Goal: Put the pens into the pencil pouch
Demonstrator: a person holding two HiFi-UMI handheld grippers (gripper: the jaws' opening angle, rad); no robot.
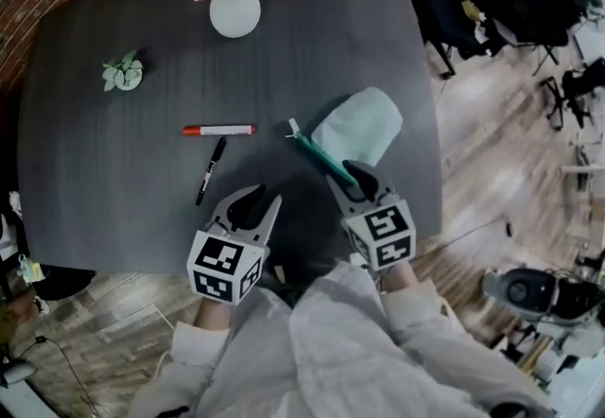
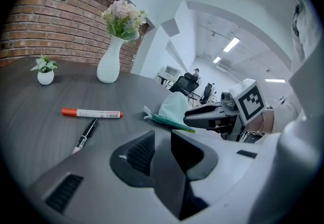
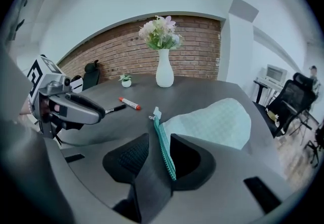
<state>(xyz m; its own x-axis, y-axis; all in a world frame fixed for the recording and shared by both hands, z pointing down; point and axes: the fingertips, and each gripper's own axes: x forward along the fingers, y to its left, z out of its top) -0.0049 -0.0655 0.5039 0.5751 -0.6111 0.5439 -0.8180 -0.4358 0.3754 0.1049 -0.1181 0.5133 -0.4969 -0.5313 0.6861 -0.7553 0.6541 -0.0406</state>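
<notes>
The right claw is pinching the pouch by its long edge. Its jaws are pressing together on the teal zipper and tipping that edge up off the tabletop. The pale body of the pouch is lying flat beyond the claw, toward the right edge. Whether the mouth is gaping open is not showing in any view. The left claw is hovering near the near edge, just left of the right one. Its jaws are sitting practically together with nothing between them. Neither pen is in the pouch yet. The black pen is lying just left of and slightly beyond the left claw. Its long axis is running from the near edge toward the far edge, leaning a little rightward at the far end. The red marker is lying just past the black pen's far end, crosswise and roughly parallel to the near edge. Both pens are sitting well left of the pouch, so the left claw is the nearer one and probably the one to fetch them. It would be needing to spread its jaws first and close across the black pen's barrel, squarely to its length.
</notes>
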